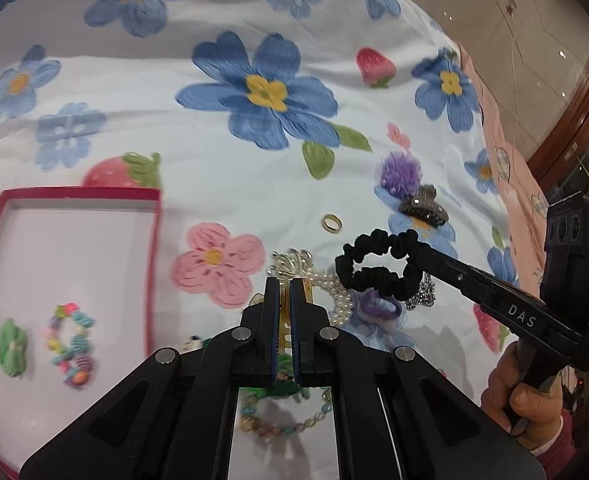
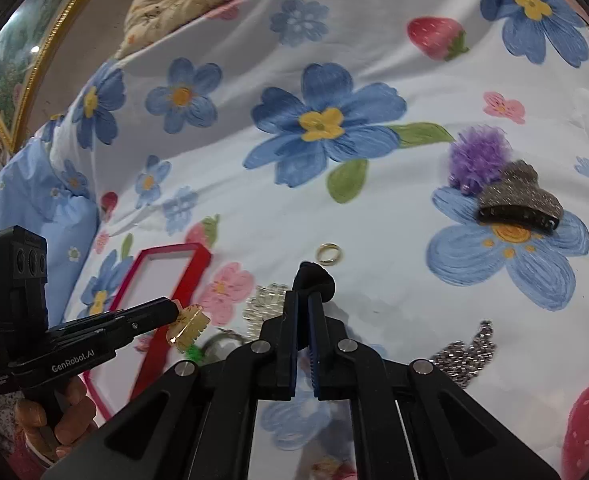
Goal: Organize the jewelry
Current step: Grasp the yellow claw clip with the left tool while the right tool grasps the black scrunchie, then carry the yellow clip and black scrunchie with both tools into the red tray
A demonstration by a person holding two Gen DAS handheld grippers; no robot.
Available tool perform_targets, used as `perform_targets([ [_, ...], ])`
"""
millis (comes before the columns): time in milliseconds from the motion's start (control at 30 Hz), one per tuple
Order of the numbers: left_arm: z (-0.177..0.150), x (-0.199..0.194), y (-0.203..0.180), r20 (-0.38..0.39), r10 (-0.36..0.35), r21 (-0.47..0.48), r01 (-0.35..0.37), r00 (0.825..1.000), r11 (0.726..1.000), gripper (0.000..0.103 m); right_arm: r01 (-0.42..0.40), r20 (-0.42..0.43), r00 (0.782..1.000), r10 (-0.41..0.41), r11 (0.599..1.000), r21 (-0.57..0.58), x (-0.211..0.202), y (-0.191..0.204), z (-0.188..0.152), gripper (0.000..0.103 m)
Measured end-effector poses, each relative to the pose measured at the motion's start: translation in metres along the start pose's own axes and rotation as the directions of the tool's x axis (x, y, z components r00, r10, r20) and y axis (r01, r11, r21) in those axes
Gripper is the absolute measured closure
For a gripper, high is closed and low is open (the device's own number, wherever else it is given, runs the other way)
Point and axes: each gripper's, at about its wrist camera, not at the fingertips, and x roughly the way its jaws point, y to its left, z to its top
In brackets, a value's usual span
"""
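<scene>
Floral bedsheet covers the surface. Left gripper, lower centre, is clamped on a yellow hair clip; right gripper pinches a black scrunchie. Red box at left holds a beaded bracelet.

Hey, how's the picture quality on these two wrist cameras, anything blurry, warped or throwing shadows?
Left wrist view: strong fisheye bending; the beaded bracelet in the red box looks smeared, while the black scrunchie in the right tongs is sharp. Right wrist view: same curved edges with dark corners; the glitter claw clip is crisp, with a soft shadow under the scrunchie.
</scene>
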Motion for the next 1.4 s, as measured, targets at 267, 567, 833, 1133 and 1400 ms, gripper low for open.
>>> perform_targets([
  [267, -0.005, -0.037, 0.025, 0.051, 0.049, -0.024, -0.048, 0.997, 0.999, 0.099, -0.053, 0.005, 0.999, 0.053, 0.997, -0.055, -0.004, 0.039, 0.001, 0.099],
  [567, -0.014, -0.072, 0.069, 0.095, 0.110, -0.106, -0.100, 0.989, 0.989, 0.099, -0.128, -0.033, 0.992, 0.126, 0.985, -0.115, 0.013, 0.086, -0.007, 0.099],
  [833, -0.021, -0.089, 0.114, 0.107, 0.171, -0.182, -0.150, 0.979, 0.972, 0.099, -0.189, -0.066, 0.981, 0.181, 0.971, -0.144, 0.034, 0.124, -0.013, 0.099],
  [1133, -0.021, -0.084, 0.161, 0.088, 0.221, -0.254, -0.193, 0.971, 0.948, 0.099, -0.242, -0.094, 0.969, 0.230, 0.959, -0.149, 0.069, 0.161, -0.016, 0.099],
  [1400, -0.010, -0.063, 0.181, 0.062, 0.238, -0.266, -0.214, 0.969, 0.940, 0.099, -0.254, -0.108, 0.964, 0.241, 0.960, -0.117, 0.109, 0.173, -0.016, 0.099],
])
